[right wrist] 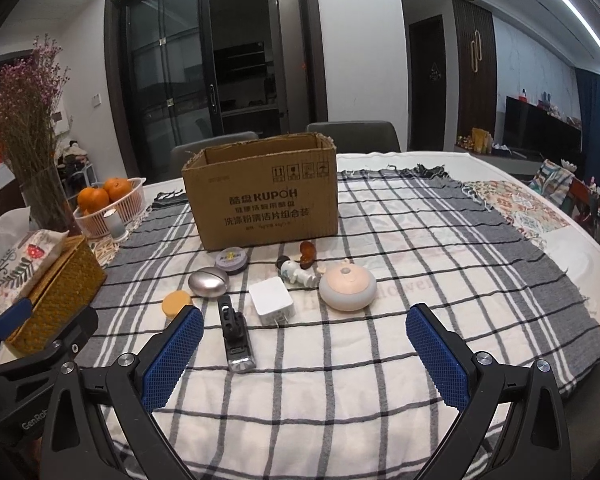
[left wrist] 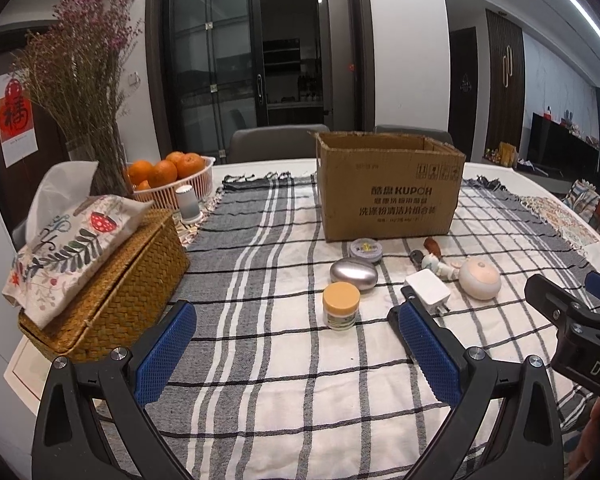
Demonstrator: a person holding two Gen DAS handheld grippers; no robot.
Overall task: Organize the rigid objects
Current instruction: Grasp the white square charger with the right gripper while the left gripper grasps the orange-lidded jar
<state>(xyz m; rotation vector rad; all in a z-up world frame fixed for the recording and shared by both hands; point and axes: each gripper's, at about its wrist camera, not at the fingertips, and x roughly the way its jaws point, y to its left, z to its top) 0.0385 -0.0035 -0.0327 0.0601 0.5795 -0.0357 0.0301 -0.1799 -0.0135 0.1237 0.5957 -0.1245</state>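
An open cardboard box stands on the checked cloth. In front of it lie a round tin, a silver oval, a yellow-lidded jar, a white charger, a small figurine, a brown piece, a white round lamp and a black clip tool. My left gripper is open and empty, near the jar. My right gripper is open and empty, near the charger and lamp.
A wicker box with a tissue pouch sits at the left. Behind it stand a vase of dried flowers, a basket of oranges and a small white cup. Chairs stand behind the table.
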